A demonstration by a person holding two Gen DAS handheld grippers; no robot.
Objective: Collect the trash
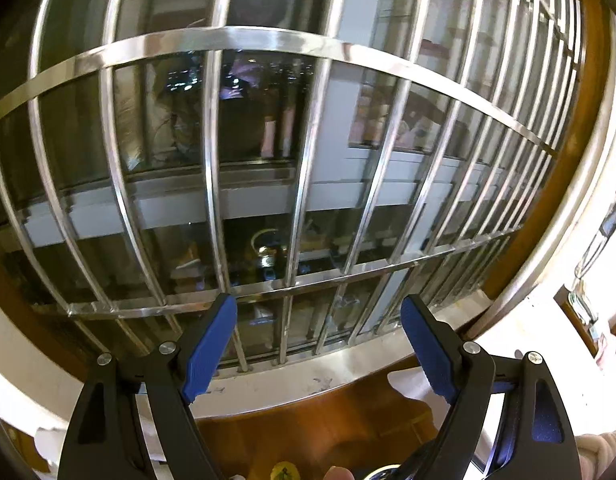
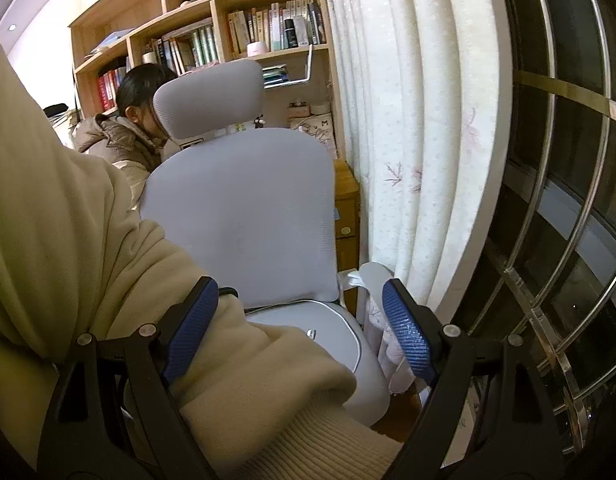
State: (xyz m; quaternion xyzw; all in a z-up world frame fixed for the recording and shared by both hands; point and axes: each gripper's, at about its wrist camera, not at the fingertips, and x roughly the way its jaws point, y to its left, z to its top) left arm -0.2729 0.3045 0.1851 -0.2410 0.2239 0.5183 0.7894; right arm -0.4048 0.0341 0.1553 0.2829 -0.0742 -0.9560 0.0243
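Left gripper (image 1: 318, 346): jaws spread wide, nothing between the blue pads (image 1: 207, 350); black arms fill the lower frame.
Right gripper (image 2: 301, 330): jaws likewise apart, gripping nothing; a cream knitted sleeve (image 2: 235, 368) lies across the gap, in front of the left finger.
Trash: none that can be identified in either view. A small yellow object (image 1: 283, 472) shows at the bottom edge of the left view (cut off, nature cannot be told).
Window (image 1: 267, 140): dark glass behind steel bars (image 1: 211, 168), directly ahead of the left gripper; a brown sill (image 1: 320, 420) runs below it.
Chair (image 2: 239, 216): grey, with headrest, ahead of the right gripper.
Curtain (image 2: 412, 120): white, hanging just right of the chair, beside the barred window.
Bookshelf (image 2: 211, 28): wooden, filled with books, behind the chair.
Seated person (image 2: 127, 128): dark hair, padded jacket, partly hidden behind the chair.
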